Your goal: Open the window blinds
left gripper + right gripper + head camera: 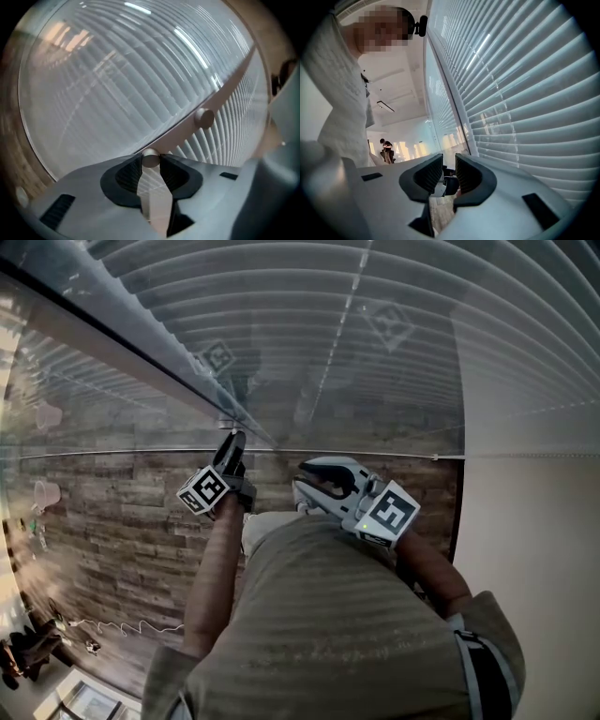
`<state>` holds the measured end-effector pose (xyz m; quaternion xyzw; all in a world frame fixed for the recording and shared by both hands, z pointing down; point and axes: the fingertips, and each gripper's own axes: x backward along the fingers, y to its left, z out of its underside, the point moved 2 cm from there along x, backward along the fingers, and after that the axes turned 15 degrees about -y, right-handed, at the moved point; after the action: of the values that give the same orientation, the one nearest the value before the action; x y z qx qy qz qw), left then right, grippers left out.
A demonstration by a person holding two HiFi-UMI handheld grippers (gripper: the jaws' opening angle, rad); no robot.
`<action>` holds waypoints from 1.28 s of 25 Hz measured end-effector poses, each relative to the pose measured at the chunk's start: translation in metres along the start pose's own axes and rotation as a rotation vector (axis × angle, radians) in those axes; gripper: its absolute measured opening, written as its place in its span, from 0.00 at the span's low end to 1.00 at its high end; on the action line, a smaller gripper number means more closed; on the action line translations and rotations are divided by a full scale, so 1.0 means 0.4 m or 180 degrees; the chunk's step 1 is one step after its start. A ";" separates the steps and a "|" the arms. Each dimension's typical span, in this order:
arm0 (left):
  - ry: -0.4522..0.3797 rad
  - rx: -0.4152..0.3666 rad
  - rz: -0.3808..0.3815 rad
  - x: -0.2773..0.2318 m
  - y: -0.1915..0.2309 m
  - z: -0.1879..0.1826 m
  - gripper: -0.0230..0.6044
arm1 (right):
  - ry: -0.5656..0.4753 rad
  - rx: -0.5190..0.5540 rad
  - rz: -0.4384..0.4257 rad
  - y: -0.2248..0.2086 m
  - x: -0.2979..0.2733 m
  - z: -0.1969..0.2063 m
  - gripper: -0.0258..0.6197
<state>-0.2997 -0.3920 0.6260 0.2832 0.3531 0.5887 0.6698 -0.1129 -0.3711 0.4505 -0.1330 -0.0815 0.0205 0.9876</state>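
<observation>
Blinds [375,343] are hanging fully lowered over the glass, slats lying flat and overlapped; no slat is showing daylight through it. Judgement: the task is only beginning, with a grip taken and no opening visible yet.

Left gripper [232,441] is reaching up to the frame bar [141,357] that is running between two panes. Its fingers are pinching a small round knob [150,158], which is sitting right at their tips. What the knob drives I cannot tell; probably it is the control that is waiting to be turned or slid.

Right gripper [309,479] is hovering beside the left one, apart from the blinds, fingers pressed nearly together with nothing between them.

View differences:
- Only the left gripper view is showing the knob, plus a second knob [204,118] farther along the bar; in the head view the fingers are hiding this spot.
- The right gripper view is showing the slats' face [525,93] at a grazing angle and a person [386,150] far down the room.
- Only the head view is showing both grippers together.
</observation>
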 end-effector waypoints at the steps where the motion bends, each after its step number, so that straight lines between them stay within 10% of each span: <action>1: -0.0082 0.0394 0.0053 -0.002 0.000 0.004 0.25 | 0.0001 -0.0002 0.0008 -0.003 0.002 0.000 0.16; 7: -0.0585 0.2464 0.0304 0.000 0.022 0.008 0.25 | 0.0101 0.0029 0.0018 -0.002 -0.012 -0.007 0.16; 12: -0.0663 0.2826 0.0324 -0.001 0.026 0.011 0.25 | 0.0061 0.0013 -0.0067 0.008 -0.018 -0.002 0.16; 17: -0.0447 0.1609 0.0383 -0.008 -0.037 -0.016 0.36 | 0.0127 0.0014 -0.0052 0.009 -0.030 -0.006 0.16; 23: -0.0013 -0.2008 -0.0085 0.019 -0.048 -0.026 0.37 | 0.0151 0.0081 -0.0096 0.002 -0.034 -0.015 0.16; 25: 0.0045 -0.2735 -0.0111 0.015 -0.063 -0.023 0.36 | 0.0151 0.0099 -0.0085 -0.004 -0.037 -0.021 0.16; 28: 0.0092 -0.2853 -0.0163 -0.004 -0.057 -0.005 0.29 | 0.0167 0.0136 -0.0061 -0.022 -0.037 -0.015 0.16; 32: 0.0030 -0.2219 -0.0224 -0.012 -0.019 0.005 0.25 | 0.0172 0.0175 -0.0036 -0.047 -0.037 0.005 0.16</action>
<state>-0.2936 -0.3976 0.6218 0.0224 0.1435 0.6516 0.7445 -0.1276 -0.3898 0.4551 -0.1059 -0.0550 0.0135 0.9928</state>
